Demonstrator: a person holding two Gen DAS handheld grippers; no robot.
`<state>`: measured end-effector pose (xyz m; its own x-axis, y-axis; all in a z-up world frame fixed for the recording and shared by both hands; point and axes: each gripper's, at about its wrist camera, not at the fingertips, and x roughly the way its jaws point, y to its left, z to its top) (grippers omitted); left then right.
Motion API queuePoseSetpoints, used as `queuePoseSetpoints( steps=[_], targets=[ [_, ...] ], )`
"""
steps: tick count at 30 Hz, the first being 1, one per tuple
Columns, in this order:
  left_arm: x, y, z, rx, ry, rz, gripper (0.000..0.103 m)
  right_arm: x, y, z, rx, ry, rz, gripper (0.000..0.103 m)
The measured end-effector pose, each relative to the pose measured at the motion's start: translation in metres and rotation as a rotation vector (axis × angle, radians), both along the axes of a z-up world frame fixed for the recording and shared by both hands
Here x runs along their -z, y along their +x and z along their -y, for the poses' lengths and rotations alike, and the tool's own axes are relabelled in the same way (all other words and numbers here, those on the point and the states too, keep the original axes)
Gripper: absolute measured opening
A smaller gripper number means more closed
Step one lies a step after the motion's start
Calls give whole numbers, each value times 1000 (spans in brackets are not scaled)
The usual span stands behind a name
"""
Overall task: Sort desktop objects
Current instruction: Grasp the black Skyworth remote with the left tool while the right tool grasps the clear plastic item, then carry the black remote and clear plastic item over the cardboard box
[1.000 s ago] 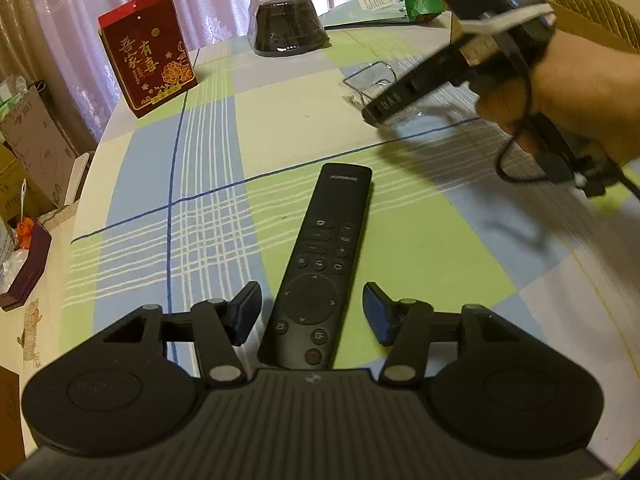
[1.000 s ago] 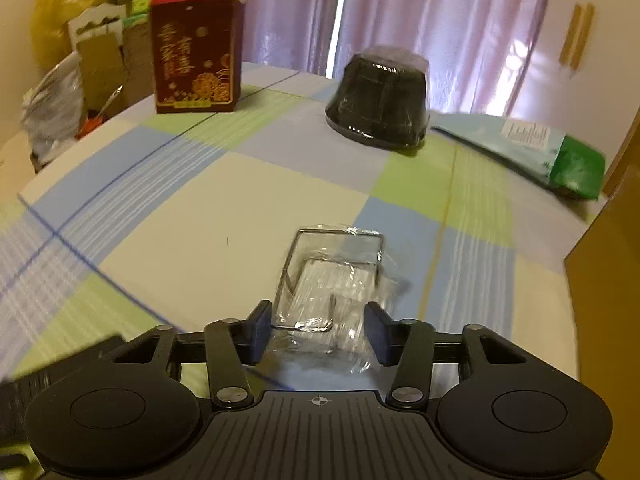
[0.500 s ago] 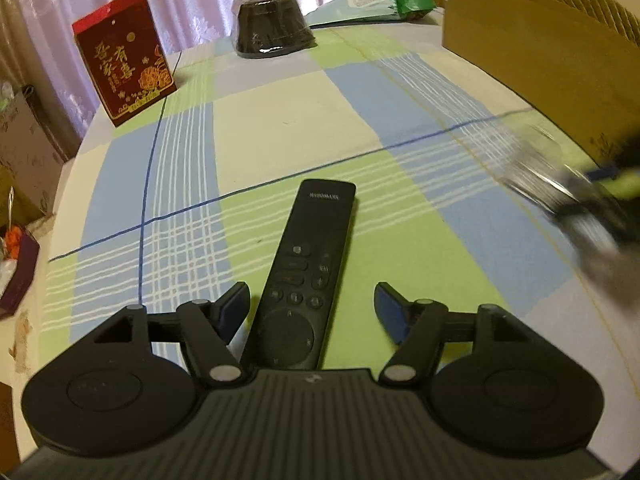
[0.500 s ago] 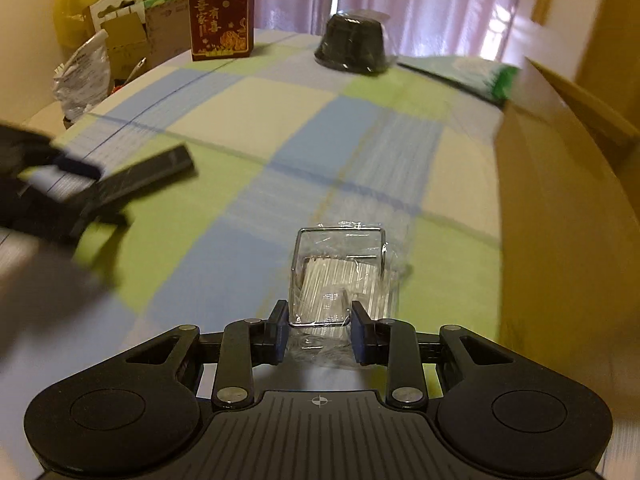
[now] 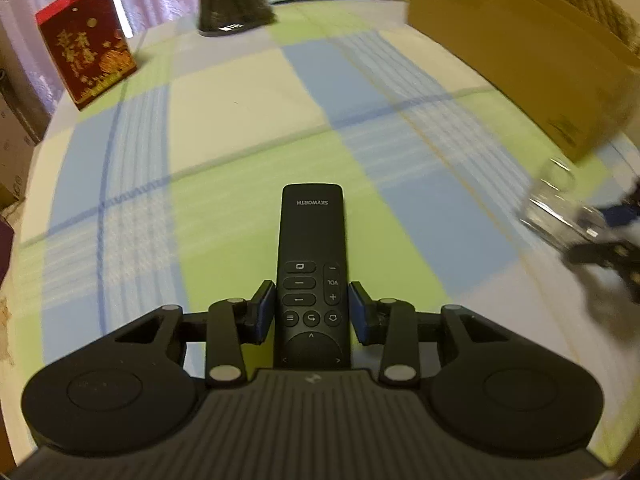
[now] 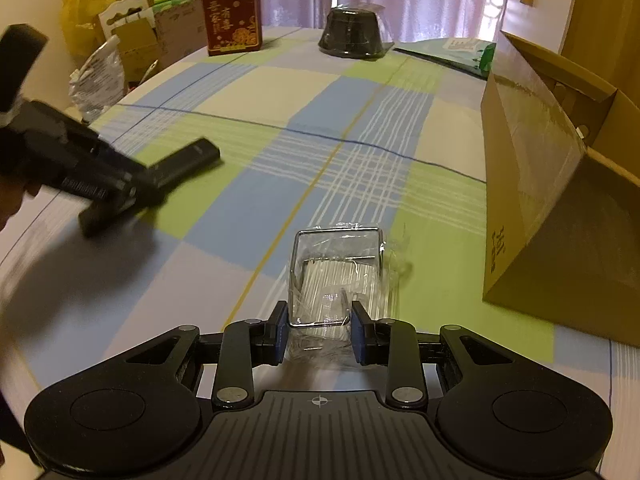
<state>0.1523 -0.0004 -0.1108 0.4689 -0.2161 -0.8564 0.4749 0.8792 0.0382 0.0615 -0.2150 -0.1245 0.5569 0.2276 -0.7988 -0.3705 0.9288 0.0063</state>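
A cardboard box (image 6: 560,184) is seen just right of the clear packet (image 6: 336,276), which is clamped by the right gripper (image 6: 319,330). The remote (image 5: 312,268) is clamped by the left gripper (image 5: 311,312), left of the box. Only the right view shows the box opening.

Both fisheyes sit low behind their fingers, close to the tablecloth (image 5: 248,128), facing its far edge. Both views share the red box (image 5: 86,40), the black bowl (image 6: 354,32) and the cardboard box (image 6: 560,208) — and each catches the other gripper at its edge.
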Motion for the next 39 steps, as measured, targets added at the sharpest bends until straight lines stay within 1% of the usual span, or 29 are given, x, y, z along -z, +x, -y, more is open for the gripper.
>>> queuePoseSetpoints(
  steps=[3,5,7,9,15,18,27,28,29,35,39],
  targets=[
    [-1,-40,13,19,-22,-11,34,1,-16,2,-15,-8,2,30],
    [0,-61,20,31,-18,-9,34,2,-27,2,-33,-23,7,30],
    [1,-78,25,24,-22,-1,34,3,-37,2,-50,-36,20,30],
    [2,-86,27,-5,-29,6,34,5,-43,3,-60,-45,35,30],
    [0,-84,31,-10,-3,16,37,9,-47,3,-73,-57,62,30],
    [0,-81,33,1,19,21,42,10,-46,4,-72,-55,69,30],
    [2,-77,33,-8,10,21,44,14,-48,1,-90,-83,93,32],
    [2,-77,33,-6,7,19,41,14,-47,0,-91,-86,96,32],
    [2,-77,32,-2,-1,13,35,14,-47,0,-92,-90,97,32],
    [-1,-78,36,11,11,5,33,13,-45,-3,-79,-100,79,31],
    [-6,-85,36,17,13,8,33,6,-44,-3,-62,-92,79,30]
  ],
)
